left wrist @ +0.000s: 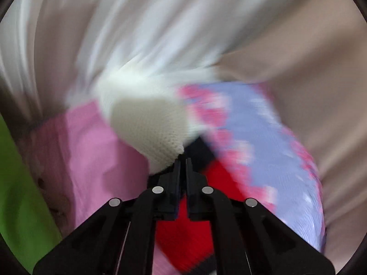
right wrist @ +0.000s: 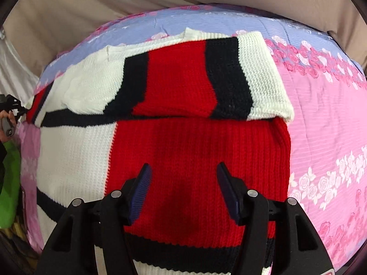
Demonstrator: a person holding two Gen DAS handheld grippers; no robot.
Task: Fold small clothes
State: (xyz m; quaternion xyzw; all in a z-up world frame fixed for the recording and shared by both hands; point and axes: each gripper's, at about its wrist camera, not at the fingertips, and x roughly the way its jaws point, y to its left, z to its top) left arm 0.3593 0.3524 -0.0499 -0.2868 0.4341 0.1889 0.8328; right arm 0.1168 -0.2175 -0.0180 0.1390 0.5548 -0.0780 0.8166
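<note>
**Ana:** Starting nearest the lens, the right gripper [right wrist: 183,190] hangs with its jaws apart over the red panel of the knitted sweater [right wrist: 188,160], nothing between them; the pads don't seem to press on the knit.

**Ben:** And the left gripper [left wrist: 182,163]? Its view is badly blurred.

**Ana:** Its jaws stand together, and cream knit sits right at the tips; it looks clamped on an edge of the sweater, though the blur leaves that a judgement; in the right view it shows small at the sweater's left edge, in a hand [right wrist: 6,123].

**Ben:** So where does the sweater lie?

**Ana:** Spread on the pink and lilac floral bedspread [right wrist: 321,123]; one striped part, red, black and cream, is already turned over across the upper body, its cream cuff toward the right.

**Ben:** Halfway, then?

**Ana:** Probably less; one fold is in, the left side seems to be the step in hand, and the body is not yet doubled; beyond the bedspread lies beige cloth [right wrist: 91,2].
</note>
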